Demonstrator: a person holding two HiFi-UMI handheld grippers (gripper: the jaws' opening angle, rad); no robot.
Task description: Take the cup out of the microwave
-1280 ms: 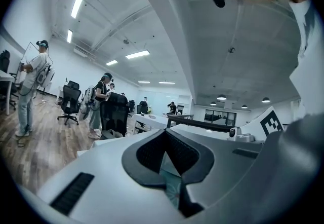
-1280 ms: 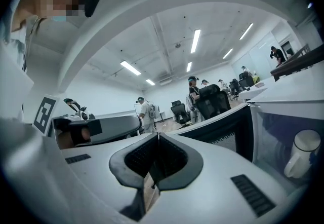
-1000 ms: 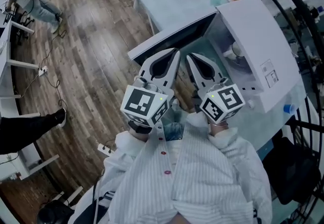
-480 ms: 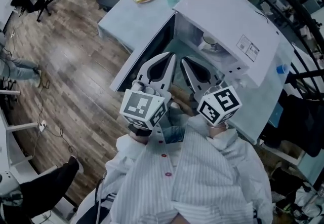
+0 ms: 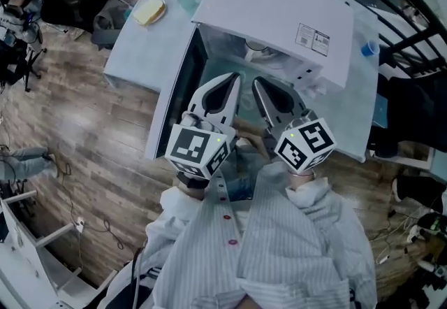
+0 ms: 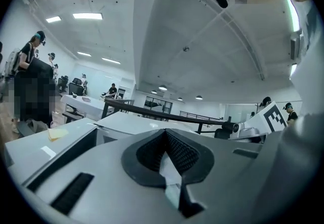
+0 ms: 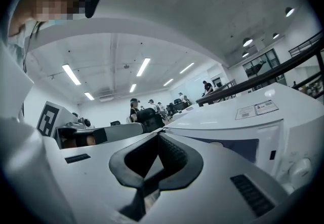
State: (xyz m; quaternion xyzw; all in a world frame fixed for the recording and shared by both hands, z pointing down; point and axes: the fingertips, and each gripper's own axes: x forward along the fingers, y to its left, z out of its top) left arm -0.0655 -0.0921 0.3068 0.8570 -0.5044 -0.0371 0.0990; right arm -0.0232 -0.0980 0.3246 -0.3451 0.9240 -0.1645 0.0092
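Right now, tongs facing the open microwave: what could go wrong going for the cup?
1. Left tongs and right tongs are both shut; pushed in shut, they could knock the cup over, not grip it.
2. The open door stands close beside the left tongs; a sideways swing could hit it.
3. The microwave roof partly hides the cup from the head view.

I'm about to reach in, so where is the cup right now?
In the head view, the cup sits inside the open microwave, upper centre, ahead of the right gripper.
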